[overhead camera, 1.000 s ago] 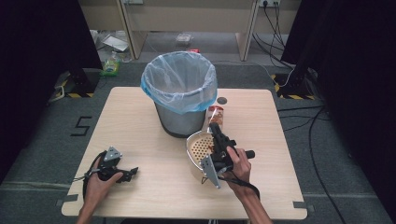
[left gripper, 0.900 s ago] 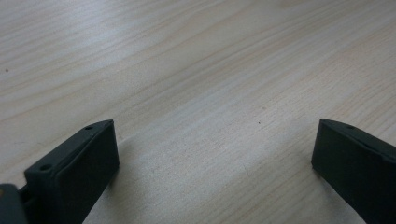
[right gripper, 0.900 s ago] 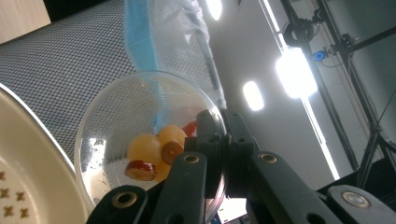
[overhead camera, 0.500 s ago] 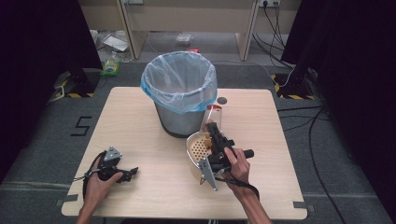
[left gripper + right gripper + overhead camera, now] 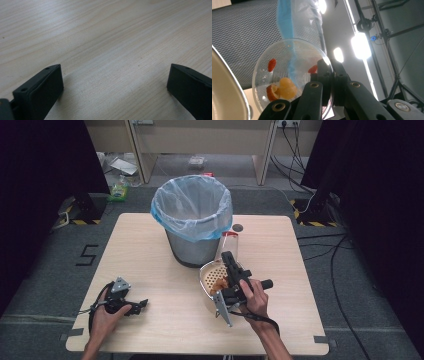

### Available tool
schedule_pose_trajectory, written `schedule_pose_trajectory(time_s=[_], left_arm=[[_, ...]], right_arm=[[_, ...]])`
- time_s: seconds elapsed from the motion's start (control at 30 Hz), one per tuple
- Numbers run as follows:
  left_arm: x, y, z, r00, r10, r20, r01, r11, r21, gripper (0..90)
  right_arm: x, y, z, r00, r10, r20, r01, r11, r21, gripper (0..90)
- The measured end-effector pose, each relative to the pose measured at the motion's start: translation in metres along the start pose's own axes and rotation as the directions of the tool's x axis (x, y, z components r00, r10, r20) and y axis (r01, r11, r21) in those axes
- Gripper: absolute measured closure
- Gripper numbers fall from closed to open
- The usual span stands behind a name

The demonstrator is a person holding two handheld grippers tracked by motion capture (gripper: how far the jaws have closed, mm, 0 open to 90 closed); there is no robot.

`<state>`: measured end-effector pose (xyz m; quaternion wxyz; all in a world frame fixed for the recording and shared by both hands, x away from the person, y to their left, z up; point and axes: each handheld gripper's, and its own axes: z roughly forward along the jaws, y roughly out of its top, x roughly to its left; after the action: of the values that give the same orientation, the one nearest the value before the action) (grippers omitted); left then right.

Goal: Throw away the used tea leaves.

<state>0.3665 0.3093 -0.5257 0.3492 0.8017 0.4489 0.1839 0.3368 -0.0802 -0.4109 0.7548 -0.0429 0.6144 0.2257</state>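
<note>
Between the jaws of the right hand-held gripper (image 5: 330, 72) sits the wall of a clear cup (image 5: 287, 75). The jaws are closed tight on its edge, one jaw seemingly inside the plastic and one outside. The cup shows its round face to the right gripper view, so its long axis appears to run roughly along the jaws, away from the hand. Pieces of orange and red fruit (image 5: 283, 90) lie against its lower side.

Just to the left of this hand-held gripper (image 5: 229, 257) in the high view, close under it, is a cream colander bowl (image 5: 204, 272) with more scraps in it. The cup (image 5: 230, 240) is at the jaw tips on the far side, close beside the bin.

Ahead of the jaws and to their left stands the mesh bin (image 5: 192, 247). Its blue bag (image 5: 190, 205) is folded over a rim that looks higher than the cup. My judgement is that the coming move turns on this: the cup must go up and leftward over that rim before it tips.

Well off to the left, the left hand-held gripper (image 5: 140, 304) rests low on the worktop (image 5: 150, 250), jaws wide apart with only bare wood between them. It is much farther from the cup than the right one.
</note>
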Motion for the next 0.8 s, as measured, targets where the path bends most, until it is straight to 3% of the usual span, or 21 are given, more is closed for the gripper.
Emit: schedule_pose_trajectory(time_s=[0.1, 0.17, 0.2, 0.23, 0.4, 0.5, 0.57, 0.63, 0.7, 0.8], left_arm=[[0.0, 0.0, 0.0, 1.0, 0.0, -0.001, 0.0, 1.0, 0.0, 0.0], [0.0, 0.0, 0.0, 1.0, 0.0, 0.0, 0.0, 1.0, 0.0, 0.0], [0.0, 0.0, 0.0, 1.0, 0.0, 0.0, 0.0, 1.0, 0.0, 0.0], [0.0, 0.0, 0.0, 1.0, 0.0, 0.0, 0.0, 1.0, 0.0, 0.0], [0.0, 0.0, 0.0, 1.0, 0.0, 0.0, 0.0, 1.0, 0.0, 0.0], [0.0, 0.0, 0.0, 1.0, -0.001, -0.001, 0.001, 1.0, -0.001, 0.0], [0.0, 0.0, 0.0, 1.0, 0.0, 0.0, 0.0, 1.0, 0.0, 0.0], [-0.001, 0.0, 0.0, 1.0, -0.002, -0.001, 0.002, 1.0, -0.002, 0.0], [0.0, 0.0, 0.0, 1.0, 0.001, -0.001, -0.001, 1.0, 0.0, 0.0], [0.0, 0.0, 0.0, 1.0, -0.001, -0.001, 0.001, 1.0, 0.0, 0.0]], right_arm=[[0.0, 0.0, 0.0, 0.9995, -0.027, 0.018, 0.028, 1.0, -0.004, 87.6], [0.003, -0.002, 0.001, 0.9999, -0.015, 0.004, 0.015, 1.0, 0.01, 87.6], [0.004, 0.0, -0.001, 0.999, -0.04, 0.019, 0.041, 0.999, -0.015, 87.6], [0.004, 0.001, 0.001, 0.9988, -0.05, 0.006, 0.05, 0.999, -0.004, 87.6], [0.0, 0.0, 0.002, 0.9986, -0.046, 0.028, 0.046, 0.999, -0.009, 87.6], [-0.003, -0.004, 0.003, 0.9997, -0.016, 0.02, 0.016, 1.0, 0.011, 87.6], [-0.009, -0.007, 0.005, 0.9983, 0.059, -0.004, -0.059, 0.998, 0.031, 87.6], [-0.017, -0.012, 0.01, 0.9804, 0.192, -0.043, -0.189, 0.979, 0.072, 87.5], [-0.024, -0.019, 0.014, 0.9482, 0.311, -0.066, -0.303, 0.947, 0.105, 87.4], [-0.032, -0.029, 0.018, 0.8977, 0.432, -0.087, -0.417, 0.897, 0.15, 87.4]])
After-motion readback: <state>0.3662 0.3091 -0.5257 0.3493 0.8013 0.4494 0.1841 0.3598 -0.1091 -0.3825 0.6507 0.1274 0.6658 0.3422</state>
